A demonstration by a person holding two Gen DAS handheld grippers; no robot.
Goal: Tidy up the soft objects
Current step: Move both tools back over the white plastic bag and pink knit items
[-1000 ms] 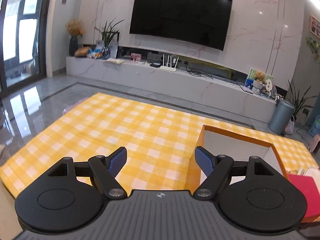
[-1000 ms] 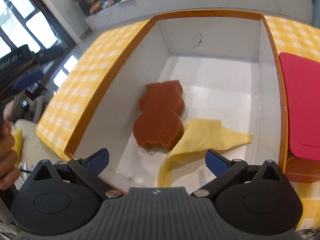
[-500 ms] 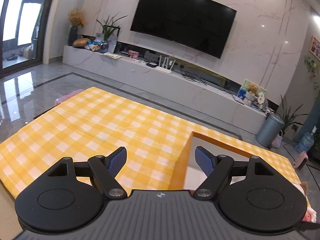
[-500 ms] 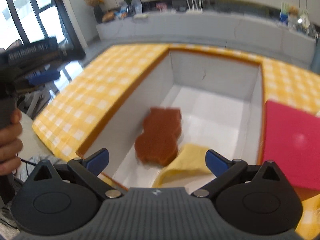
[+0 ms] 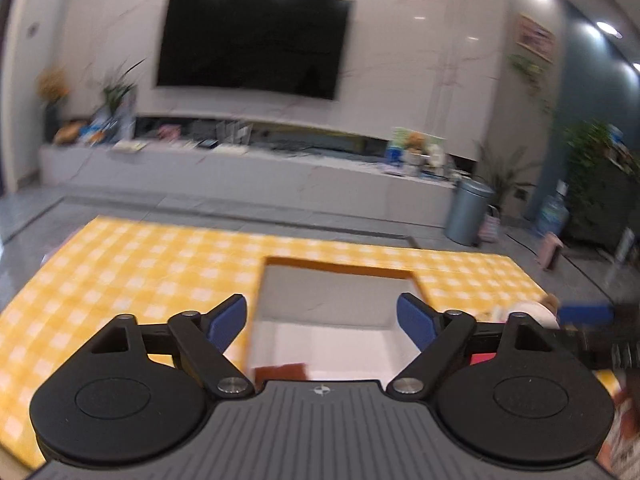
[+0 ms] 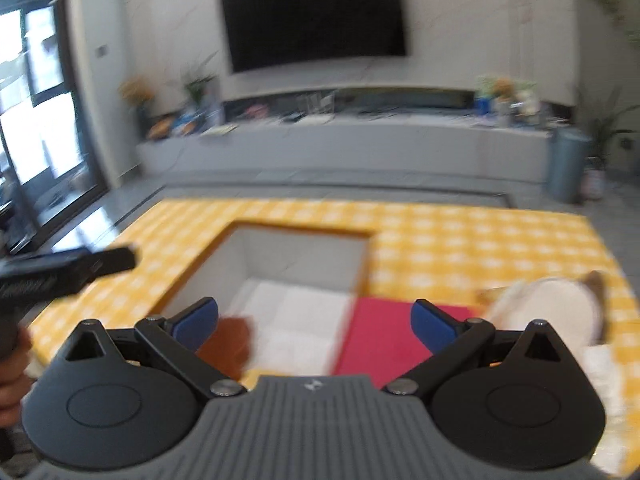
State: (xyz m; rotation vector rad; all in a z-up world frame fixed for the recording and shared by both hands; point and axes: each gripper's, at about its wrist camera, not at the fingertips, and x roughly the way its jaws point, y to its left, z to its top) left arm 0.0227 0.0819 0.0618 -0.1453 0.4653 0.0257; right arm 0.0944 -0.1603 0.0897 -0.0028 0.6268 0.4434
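Note:
An open box [image 5: 340, 280] with orange rim and white inside stands on the yellow checked tablecloth; it also shows in the right wrist view [image 6: 296, 256]. A brown sponge [image 6: 226, 340] lies in its near left corner, also glimpsed in the left wrist view [image 5: 280, 371]. A red cloth [image 6: 384, 332] lies right of the box. A white plush toy [image 6: 556, 312] lies further right, also in the left wrist view [image 5: 532, 312]. My left gripper [image 5: 322, 322] is open and empty, above the box's near edge. My right gripper [image 6: 314, 320] is open and empty, raised over the box and red cloth.
The yellow checked tablecloth [image 5: 140, 272] covers the table. Beyond it are a low TV bench [image 5: 248, 168], a wall TV [image 5: 252, 40] and a grey bin [image 5: 468, 212]. The left gripper's body [image 6: 60, 272] shows at the left of the right wrist view.
Both grippers have lifted and tilted up to face the room. The left gripper has swung right over the box. The right gripper has pulled back from the box; the yellow cloth is out of view.

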